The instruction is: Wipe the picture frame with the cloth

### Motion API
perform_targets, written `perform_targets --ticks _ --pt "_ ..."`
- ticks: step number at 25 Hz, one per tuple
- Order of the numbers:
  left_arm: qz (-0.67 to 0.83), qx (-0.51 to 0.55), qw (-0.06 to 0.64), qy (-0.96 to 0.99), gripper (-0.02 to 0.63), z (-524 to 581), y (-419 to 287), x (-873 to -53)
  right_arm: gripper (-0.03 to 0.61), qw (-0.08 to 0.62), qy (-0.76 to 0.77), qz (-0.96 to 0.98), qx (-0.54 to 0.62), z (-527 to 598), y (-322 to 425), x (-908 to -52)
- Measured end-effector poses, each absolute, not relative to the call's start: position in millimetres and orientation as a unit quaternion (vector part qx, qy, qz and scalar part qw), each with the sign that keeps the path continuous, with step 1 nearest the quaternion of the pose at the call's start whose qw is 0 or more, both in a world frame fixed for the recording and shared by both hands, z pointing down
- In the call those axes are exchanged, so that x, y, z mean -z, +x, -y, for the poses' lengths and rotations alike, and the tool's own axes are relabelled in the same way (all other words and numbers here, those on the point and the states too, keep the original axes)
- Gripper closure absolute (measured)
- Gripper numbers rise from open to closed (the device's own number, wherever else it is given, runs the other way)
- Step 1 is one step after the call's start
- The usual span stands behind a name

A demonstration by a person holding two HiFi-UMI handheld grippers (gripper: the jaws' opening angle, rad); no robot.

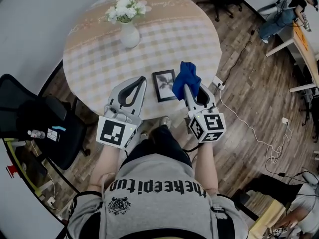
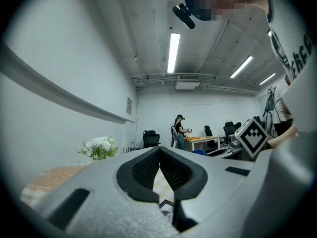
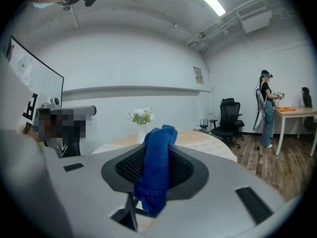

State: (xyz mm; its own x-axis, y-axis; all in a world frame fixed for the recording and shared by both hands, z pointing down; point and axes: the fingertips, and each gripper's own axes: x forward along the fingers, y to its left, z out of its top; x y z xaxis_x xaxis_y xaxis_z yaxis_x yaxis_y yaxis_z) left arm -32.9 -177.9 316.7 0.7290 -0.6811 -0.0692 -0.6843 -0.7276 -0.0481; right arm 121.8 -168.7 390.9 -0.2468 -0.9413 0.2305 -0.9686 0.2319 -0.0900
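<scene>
A small black picture frame [image 1: 164, 85] lies flat near the front edge of the round table [image 1: 99, 59]. My right gripper [image 1: 185, 87] is shut on a blue cloth [image 1: 187, 76], which bunches up over the frame's right side and hides the fingertips. In the right gripper view the cloth [image 3: 157, 167] hangs pinched between the jaws of that gripper [image 3: 156, 152]. Left of the frame, my left gripper [image 1: 143, 79] is shut on nothing, its tip close to the frame's top left corner. In the left gripper view, that gripper [image 2: 159, 151] has its pads touching.
A white vase with white flowers [image 1: 128, 19] stands at the table's far side. A black chair [image 1: 30, 118] is at the left. Cables [image 1: 259, 138] trail over the wooden floor at the right. A person [image 3: 266, 108] stands by a far desk.
</scene>
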Motion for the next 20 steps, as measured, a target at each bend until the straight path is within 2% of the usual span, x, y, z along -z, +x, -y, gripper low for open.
perform_targets --ticks 20 --pt "-0.342 -0.043 0.058 -0.937 0.597 147.5 -31.8 -296.5 0.457 -0.013 0.626 0.778 -0.046 132.0 110.2 -326.8"
